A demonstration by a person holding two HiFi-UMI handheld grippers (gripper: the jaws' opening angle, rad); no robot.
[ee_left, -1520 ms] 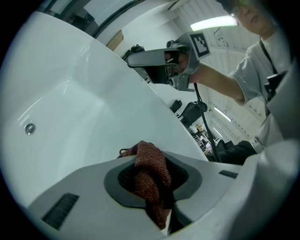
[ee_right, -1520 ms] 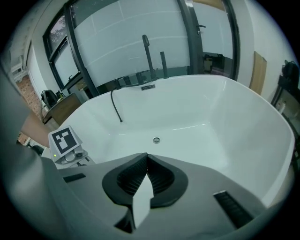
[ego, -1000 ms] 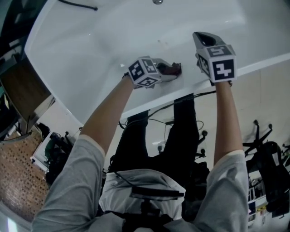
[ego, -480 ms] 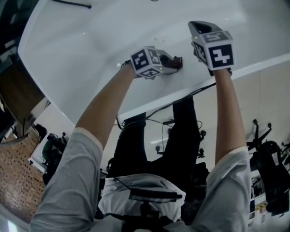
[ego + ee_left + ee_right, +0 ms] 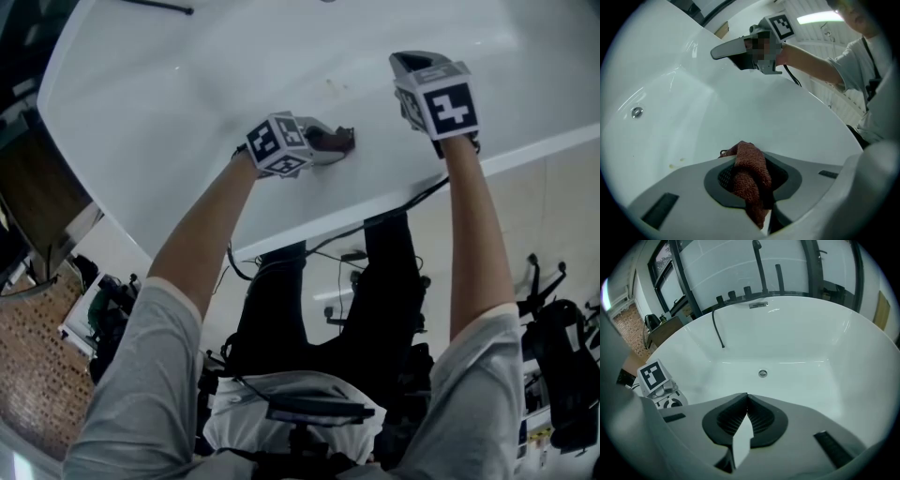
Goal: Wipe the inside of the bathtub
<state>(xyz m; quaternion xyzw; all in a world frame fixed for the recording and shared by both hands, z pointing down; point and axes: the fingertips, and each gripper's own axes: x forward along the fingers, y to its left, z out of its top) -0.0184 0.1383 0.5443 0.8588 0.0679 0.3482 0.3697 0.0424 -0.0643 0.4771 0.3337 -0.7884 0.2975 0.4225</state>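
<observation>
The white bathtub [image 5: 169, 112] fills the top of the head view. My left gripper [image 5: 345, 142] is shut on a reddish-brown cloth [image 5: 749, 180] and presses it against the tub's near inner wall [image 5: 754, 117]. In the head view the cloth [image 5: 334, 140] shows dark at the jaw tips. My right gripper [image 5: 412, 70] hangs above the tub near the rim, to the right of the left one, its jaws shut with nothing between them [image 5: 746, 401]. The left gripper view shows the right gripper [image 5: 736, 47] held above the tub.
The drain [image 5: 762, 373] sits low on the far wall, and an overflow fitting [image 5: 637, 112] shows in the left gripper view. A dark hose [image 5: 717, 329] and taps [image 5: 747, 290] stand on the far rim. Small yellowish specks [image 5: 672, 165] mark the wall. The person's legs and chairs [image 5: 553, 347] are below.
My left gripper has slid to the left along the tub wall with the cloth. The right gripper has stayed nearly in place.
</observation>
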